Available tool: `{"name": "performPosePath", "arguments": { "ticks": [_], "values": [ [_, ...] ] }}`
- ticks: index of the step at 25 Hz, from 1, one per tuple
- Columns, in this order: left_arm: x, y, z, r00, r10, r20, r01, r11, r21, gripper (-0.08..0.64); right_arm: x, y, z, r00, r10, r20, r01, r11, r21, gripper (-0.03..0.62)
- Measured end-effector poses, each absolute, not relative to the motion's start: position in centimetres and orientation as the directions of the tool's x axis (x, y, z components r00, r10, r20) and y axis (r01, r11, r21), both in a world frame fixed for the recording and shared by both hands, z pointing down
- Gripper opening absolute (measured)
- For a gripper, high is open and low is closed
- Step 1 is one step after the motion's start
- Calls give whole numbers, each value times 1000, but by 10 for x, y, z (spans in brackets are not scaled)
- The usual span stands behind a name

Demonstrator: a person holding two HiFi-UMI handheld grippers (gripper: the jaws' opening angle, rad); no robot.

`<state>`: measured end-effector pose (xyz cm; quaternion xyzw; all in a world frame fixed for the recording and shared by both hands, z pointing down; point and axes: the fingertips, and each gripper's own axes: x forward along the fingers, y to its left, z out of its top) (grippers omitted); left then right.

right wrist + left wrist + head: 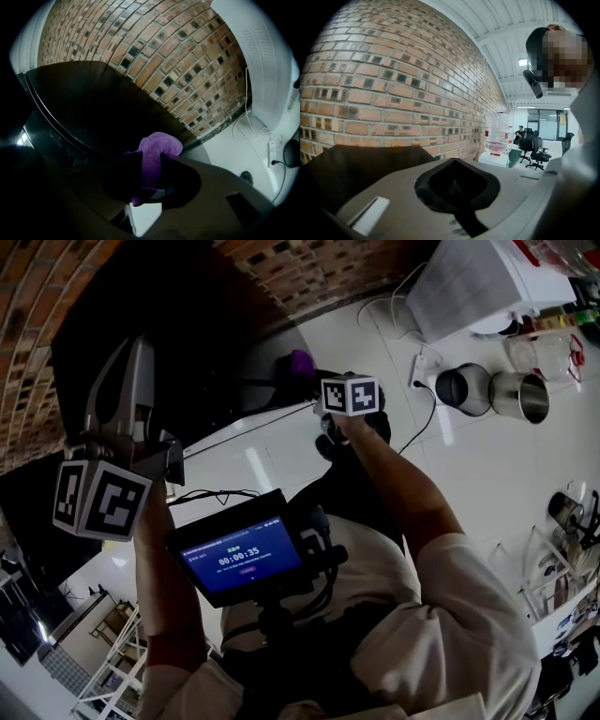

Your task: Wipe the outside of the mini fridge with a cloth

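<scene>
the right gripper (149, 183) has its jaws partly closed on a purple cloth (159, 145). a wad bulges past the tips, so fabric rather than the jaws would meet the surface. the gripper points forward and somewhat down at the black mini fridge (178, 324), which stands far left against the brick wall (154, 51). the cloth hangs at the fridge's right edge; i cannot tell whether it touches. the right arm reaches out nearly straight. the left gripper (139, 354) is closed on nothing and held up at the near left with the elbow bent, probably parked clear of the wiping side.
</scene>
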<state>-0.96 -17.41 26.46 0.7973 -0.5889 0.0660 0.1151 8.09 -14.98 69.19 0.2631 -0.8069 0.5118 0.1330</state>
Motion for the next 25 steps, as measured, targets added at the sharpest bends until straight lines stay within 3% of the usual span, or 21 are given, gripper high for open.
{"name": "performPosePath", "arguments": {
  "ticks": [11, 15, 22, 25],
  "values": [
    [-9, -174, 269, 287, -927, 241, -957, -268, 107, 6, 106, -152, 747, -673, -220, 706, -725, 384, -571, 112],
    [-9, -176, 275, 279, -930, 240, -959, -260, 108, 6, 130, -172, 737, -607, -252, 754, -768, 431, -474, 112],
    [-16, -179, 282, 284, -928, 243, -958, -266, 104, 6, 150, -214, 630, -637, -360, 682, -725, 580, -371, 112],
    [-19, -180, 276, 268, -943, 199, -962, -252, 101, 49, 153, -238, 556, -673, -405, 618, -686, 653, -319, 112]
  ]
}}
